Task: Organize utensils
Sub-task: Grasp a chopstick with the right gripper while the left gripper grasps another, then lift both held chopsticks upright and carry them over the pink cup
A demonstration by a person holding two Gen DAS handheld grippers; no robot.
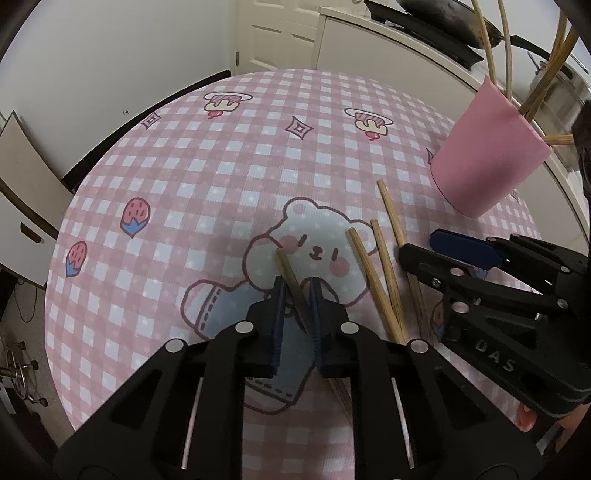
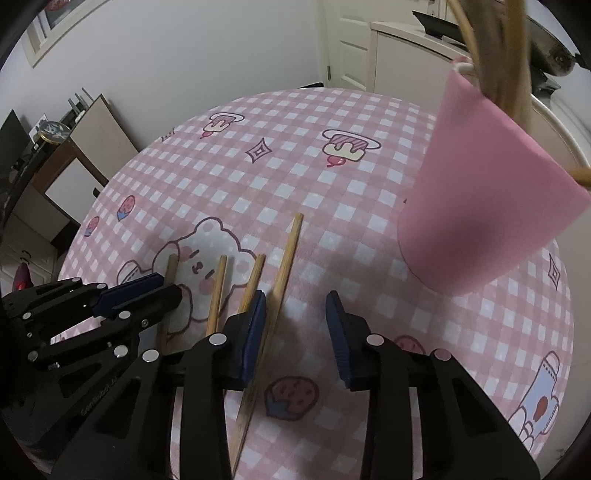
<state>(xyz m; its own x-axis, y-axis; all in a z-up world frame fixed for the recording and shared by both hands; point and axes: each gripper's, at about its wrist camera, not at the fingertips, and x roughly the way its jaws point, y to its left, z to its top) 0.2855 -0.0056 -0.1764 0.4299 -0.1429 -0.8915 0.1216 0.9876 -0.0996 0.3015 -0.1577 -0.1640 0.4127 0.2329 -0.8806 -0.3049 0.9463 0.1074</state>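
Several bamboo chopsticks lie on a pink checked tablecloth point(image 1: 177, 155). My left gripper point(image 1: 298, 286) is closed around the leftmost chopstick point(image 1: 286, 267) near its far end; the stick still rests on the cloth. Three more chopsticks point(image 1: 384, 273) lie to its right. My right gripper point(image 2: 295, 299) is open above the cloth, its left pad beside the longest chopstick point(image 2: 284, 266). It also shows in the left wrist view point(image 1: 439, 245). A pink cup point(image 1: 484, 162) holding several chopsticks stands at the far right, also in the right wrist view point(image 2: 491, 192).
The table edge curves round at the left and the back. A white counter point(image 1: 388, 48) with a dark pan point(image 1: 443, 18) stands behind the cup. Cabinets point(image 2: 92, 158) and a white door point(image 1: 277, 33) lie beyond the table.
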